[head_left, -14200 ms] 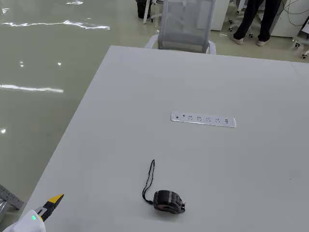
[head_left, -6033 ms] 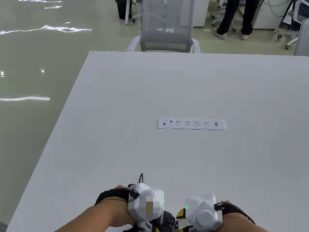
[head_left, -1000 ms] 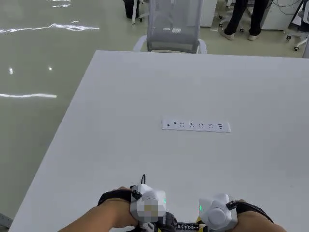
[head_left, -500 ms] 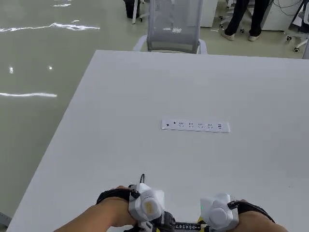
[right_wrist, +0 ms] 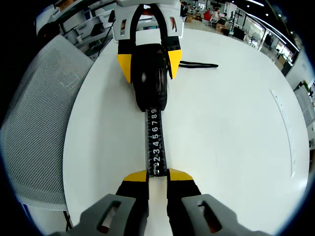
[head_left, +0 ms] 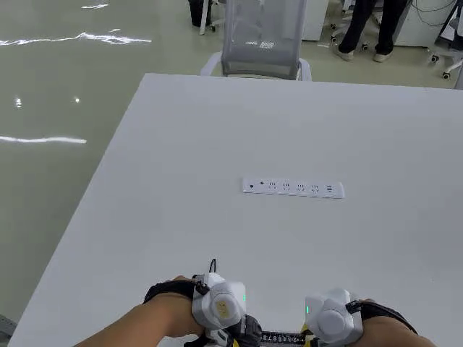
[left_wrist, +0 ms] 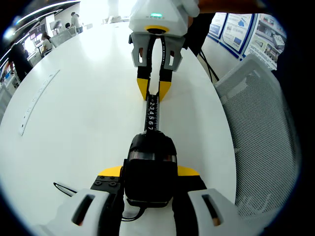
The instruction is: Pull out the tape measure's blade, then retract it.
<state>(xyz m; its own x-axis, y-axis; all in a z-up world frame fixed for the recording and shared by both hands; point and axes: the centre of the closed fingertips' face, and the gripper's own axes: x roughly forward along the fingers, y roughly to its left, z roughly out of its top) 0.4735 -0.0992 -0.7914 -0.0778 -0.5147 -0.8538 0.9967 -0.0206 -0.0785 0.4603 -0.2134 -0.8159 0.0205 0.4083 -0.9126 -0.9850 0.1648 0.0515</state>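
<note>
One tape measure (left_wrist: 149, 147), one blade (right_wrist: 155, 137), two tools (left_wrist: 150, 173) (left_wrist: 154, 93)

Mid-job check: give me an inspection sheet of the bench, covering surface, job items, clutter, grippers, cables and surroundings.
Surface: white table, bare and clean.
Job's things: tape measure rests at the near edge, with a short stretch of blade pulled out and numerals up to 9 showing.
Clutter: a white power strip lies at mid-table.
Grippers: left gripper is clamped on the tape measure's case; right gripper pinches the blade's tip.
Cables: nothing seen on the table; the case's black strap lies loose beside it.
Surroundings: a grey mesh chair stands at the far edge, with people standing beyond it.
</note>
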